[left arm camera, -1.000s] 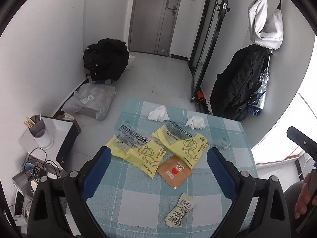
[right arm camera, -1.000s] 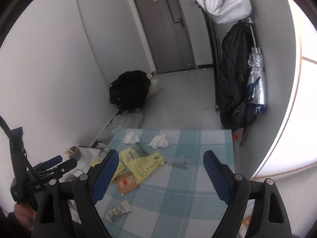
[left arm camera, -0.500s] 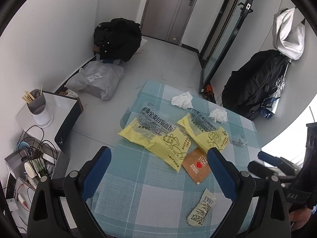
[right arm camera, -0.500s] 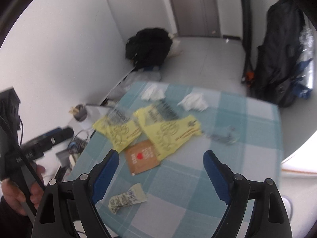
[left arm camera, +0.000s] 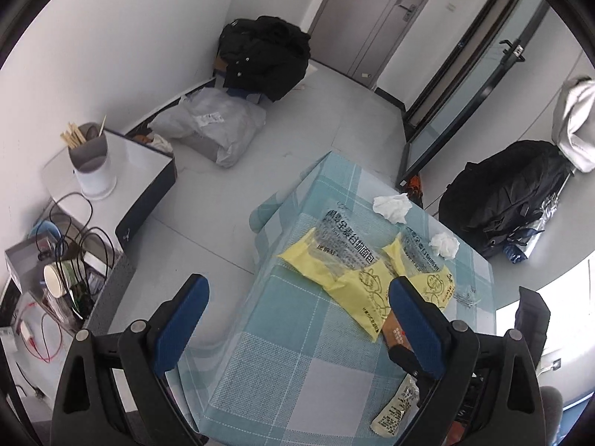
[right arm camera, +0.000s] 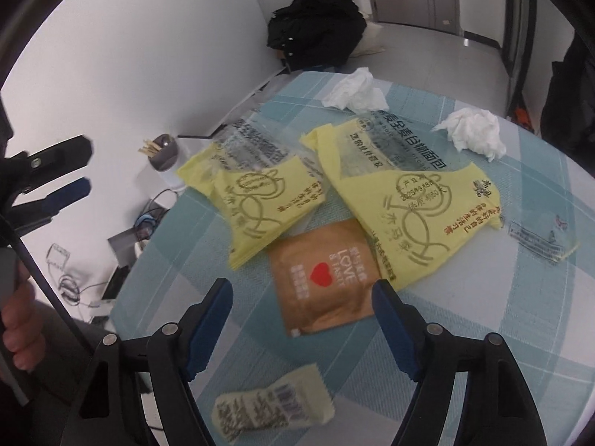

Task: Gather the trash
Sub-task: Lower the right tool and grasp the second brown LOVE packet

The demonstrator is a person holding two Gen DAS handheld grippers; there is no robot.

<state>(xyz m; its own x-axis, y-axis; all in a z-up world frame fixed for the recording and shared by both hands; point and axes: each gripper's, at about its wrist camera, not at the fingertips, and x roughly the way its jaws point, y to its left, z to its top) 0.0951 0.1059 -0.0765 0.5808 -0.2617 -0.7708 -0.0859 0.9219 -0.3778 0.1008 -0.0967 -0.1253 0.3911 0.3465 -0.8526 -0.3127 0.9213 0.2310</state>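
Trash lies scattered on the checked table (right arm camera: pixel 502 334), now much nearer than a second ago: the right gripper (right arm camera: pixel 301 319) has dropped toward it, its spread jaws just narrowing with nothing between them, likely for a first pick. Left gripper (left arm camera: pixel 297 319) stands spread and empty. Near to far: one barcoded wrapper (right arm camera: pixel 271 405), one brown sachet (right arm camera: pixel 323 278), two yellow bags (right arm camera: pixel 267 193), two crumpled tissues (right arm camera: pixel 472 130).

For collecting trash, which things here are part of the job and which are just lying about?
Job: two yellow wrappers, brown sachet, barcode wrapper, two tissues, clear wrapper.

Lying about: black bags, grey parcel, chopstick cup, cables.
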